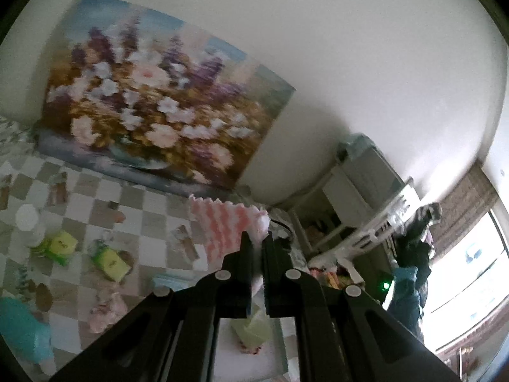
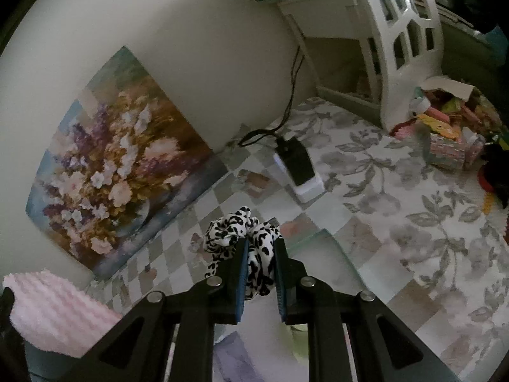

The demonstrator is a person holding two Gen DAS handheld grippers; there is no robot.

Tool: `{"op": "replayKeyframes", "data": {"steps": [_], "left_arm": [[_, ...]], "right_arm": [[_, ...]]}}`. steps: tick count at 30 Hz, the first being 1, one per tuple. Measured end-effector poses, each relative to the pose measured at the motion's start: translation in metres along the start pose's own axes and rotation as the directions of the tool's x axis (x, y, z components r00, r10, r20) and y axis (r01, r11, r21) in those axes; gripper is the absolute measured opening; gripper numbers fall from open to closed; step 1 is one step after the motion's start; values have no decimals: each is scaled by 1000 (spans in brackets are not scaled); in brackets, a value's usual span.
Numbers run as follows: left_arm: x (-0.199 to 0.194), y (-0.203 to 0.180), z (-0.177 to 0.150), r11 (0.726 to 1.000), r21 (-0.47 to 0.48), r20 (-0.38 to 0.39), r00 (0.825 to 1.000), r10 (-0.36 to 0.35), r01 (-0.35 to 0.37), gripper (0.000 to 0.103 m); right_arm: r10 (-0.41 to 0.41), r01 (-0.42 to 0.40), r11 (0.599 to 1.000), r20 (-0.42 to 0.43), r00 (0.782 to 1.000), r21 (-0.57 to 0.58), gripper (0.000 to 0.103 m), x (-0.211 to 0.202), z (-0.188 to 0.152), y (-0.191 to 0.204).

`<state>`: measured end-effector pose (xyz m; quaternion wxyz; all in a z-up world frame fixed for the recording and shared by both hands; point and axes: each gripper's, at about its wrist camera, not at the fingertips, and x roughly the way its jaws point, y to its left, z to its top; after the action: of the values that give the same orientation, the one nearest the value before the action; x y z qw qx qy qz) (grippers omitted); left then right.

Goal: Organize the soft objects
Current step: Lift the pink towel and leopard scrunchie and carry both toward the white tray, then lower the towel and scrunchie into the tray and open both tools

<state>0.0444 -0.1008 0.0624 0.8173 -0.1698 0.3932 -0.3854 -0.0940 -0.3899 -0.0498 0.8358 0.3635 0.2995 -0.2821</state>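
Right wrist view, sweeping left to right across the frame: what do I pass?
Pink fuzzy cloth → flower painting → black-and-white spotted scrunchie clamped in the right gripper → black charger on its white base → white lattice shelf → pile of colourful items.

Left gripper point(image 1: 257, 242): fingers nearly together, clamping pink-and-white cloth point(image 1: 229, 226).
Right gripper point(image 2: 261, 250): fingers pinching black-and-white scrunchie point(image 2: 241, 238).
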Motion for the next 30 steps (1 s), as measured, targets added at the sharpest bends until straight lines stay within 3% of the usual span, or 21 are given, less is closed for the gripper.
{"op": "replayKeyframes", "data": {"steps": [10,17,24,30], "left_arm": [[45,-38,-20,994,66,-88,993,-77,83,5],[79,-28,-32,995,50,-125,989,-74,81,5],[114,7,-48,1000,-11,-184,983,0,-2,5],[142,34,-68,996,-50,-285,957,61,-79,5]], "right_arm": [[-68,68,998,20,997,-2,17,0,3,-10],[-113,113,993,31,993,-12,17,1,3,-15],[-128,129,992,8,992,-12,17,12,0,-20],[-138,138,990,-24,990,-10,17,25,-4,-24]]}}
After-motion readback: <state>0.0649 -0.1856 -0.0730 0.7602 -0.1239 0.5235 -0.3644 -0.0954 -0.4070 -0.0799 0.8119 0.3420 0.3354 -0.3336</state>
